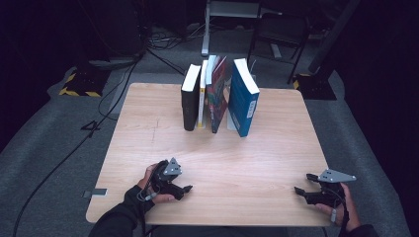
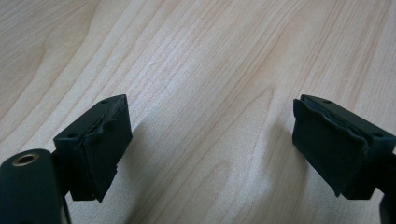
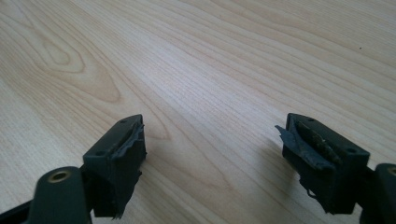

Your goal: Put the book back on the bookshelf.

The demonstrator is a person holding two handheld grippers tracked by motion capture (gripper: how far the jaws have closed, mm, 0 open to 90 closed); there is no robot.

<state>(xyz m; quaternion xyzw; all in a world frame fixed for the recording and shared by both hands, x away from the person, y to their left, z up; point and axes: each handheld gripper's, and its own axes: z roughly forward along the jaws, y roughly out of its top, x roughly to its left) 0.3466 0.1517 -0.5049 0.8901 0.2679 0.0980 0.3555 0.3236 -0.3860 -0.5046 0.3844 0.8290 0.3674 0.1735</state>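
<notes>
Several books stand upright in a row at the far middle of the wooden table (image 1: 148, 123): a black book (image 1: 189, 98) at the left, a thin yellow-edged one (image 1: 201, 96), a colourful one (image 1: 218, 94) leaning a little, and a blue book (image 1: 243, 98) at the right. My left gripper (image 1: 185, 189) rests low near the table's front left, held in a hand; its jaws stand wide apart over bare wood (image 2: 210, 135). My right gripper (image 1: 301, 190) sits near the front right corner, open too, with nothing between its pads (image 3: 212, 149).
Grey carpet surrounds the table. Cables (image 1: 59, 158) trail over the floor at the left. A dark chair (image 1: 279, 29) and a metal stand (image 1: 207, 29) are behind the table. A small grey tag (image 1: 96, 192) sticks out at the table's front left edge.
</notes>
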